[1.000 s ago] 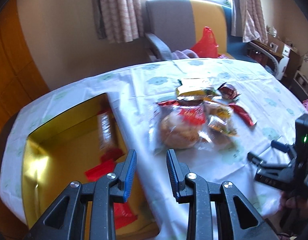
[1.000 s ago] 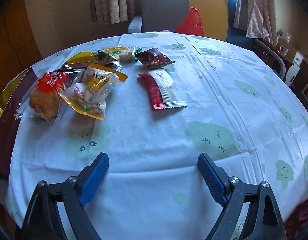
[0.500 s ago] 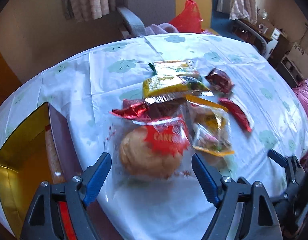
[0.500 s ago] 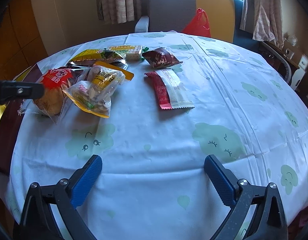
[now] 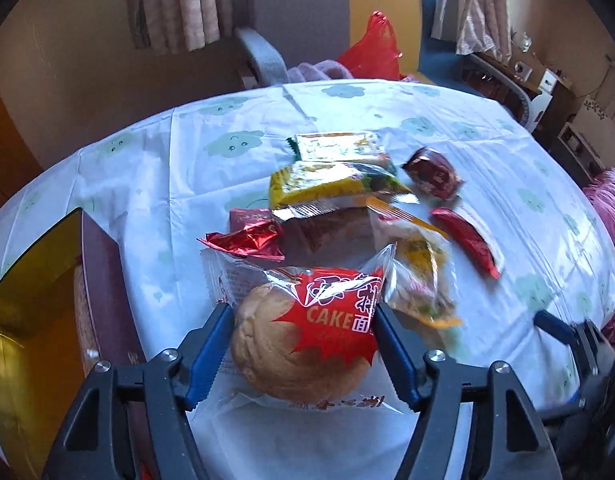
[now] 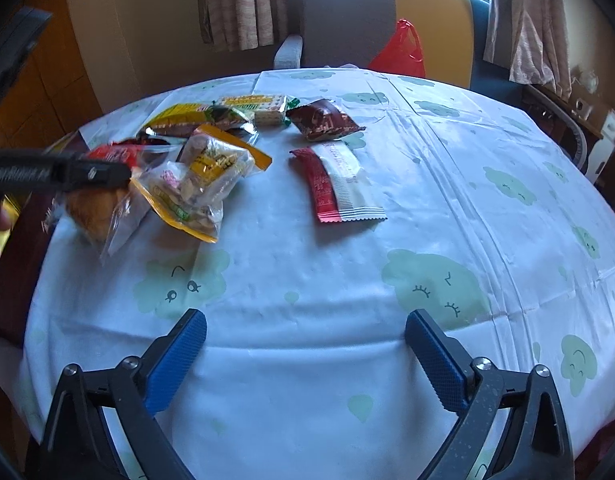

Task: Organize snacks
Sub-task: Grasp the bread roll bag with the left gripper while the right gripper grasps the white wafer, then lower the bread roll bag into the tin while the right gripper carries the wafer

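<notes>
A round table [image 6: 347, 288] under a white cloth printed with pale green clouds stands before a grey and yellow armchair [image 6: 387, 20] that holds a red plastic bag [image 6: 401, 52], with curtains to either side. The snacks lie in a loose heap toward the table's left side: a yellow packet [image 5: 327, 188], a green-edged cracker pack [image 5: 335, 146], a dark red pouch [image 5: 433, 174], a red and white bar [image 6: 339, 182] and a clear bag of mixed nuts [image 6: 195, 188] crowd close behind the cake bun [image 5: 303, 344]. The left gripper [image 5: 303, 344] straddles that bun, its jaws closing on the wrapper's sides. The right gripper [image 6: 307, 360] hangs wide open, closing slightly, over bare cloth, holding nothing. A gold-lined box [image 5: 23, 320] sits at the table's left edge; its contents are unclear.
</notes>
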`<state>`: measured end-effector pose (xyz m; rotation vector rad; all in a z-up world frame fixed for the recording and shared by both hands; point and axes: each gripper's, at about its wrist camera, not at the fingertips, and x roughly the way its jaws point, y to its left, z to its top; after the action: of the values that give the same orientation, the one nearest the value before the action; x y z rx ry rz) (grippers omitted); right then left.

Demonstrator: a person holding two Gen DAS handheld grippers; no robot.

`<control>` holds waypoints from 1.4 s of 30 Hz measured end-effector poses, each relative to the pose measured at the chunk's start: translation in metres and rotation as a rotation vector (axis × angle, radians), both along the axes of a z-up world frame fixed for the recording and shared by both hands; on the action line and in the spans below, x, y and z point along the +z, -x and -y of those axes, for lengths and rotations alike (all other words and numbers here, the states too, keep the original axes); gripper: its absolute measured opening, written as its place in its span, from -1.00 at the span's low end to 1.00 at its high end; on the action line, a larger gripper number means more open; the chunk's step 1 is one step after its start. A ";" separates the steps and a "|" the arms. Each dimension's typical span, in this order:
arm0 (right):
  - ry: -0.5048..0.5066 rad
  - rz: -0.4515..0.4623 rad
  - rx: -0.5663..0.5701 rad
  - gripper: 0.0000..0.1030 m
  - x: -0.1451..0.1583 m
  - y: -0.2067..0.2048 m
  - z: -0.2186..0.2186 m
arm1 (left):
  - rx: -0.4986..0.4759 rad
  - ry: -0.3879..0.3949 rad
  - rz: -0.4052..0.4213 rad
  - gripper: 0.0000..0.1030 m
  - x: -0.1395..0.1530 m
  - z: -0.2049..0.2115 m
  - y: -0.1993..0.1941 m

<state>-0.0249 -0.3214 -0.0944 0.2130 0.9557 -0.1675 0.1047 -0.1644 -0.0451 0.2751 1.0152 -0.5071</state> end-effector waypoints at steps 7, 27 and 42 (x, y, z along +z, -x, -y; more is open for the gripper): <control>-0.102 0.008 -0.073 0.27 0.009 -0.003 0.039 | -0.047 0.068 0.031 0.39 0.009 -0.020 0.064; 0.070 -0.077 0.125 -0.34 0.001 -0.092 0.028 | 0.274 0.329 0.126 0.39 0.085 -0.164 0.078; 0.056 -0.072 0.159 -0.29 0.004 -0.045 0.012 | 0.643 0.292 -0.011 0.40 0.027 -0.238 -0.044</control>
<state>0.0197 -0.3330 -0.0904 0.0796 1.0336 -0.0556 0.1485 0.0733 -0.0180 -0.3125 0.9626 -0.0655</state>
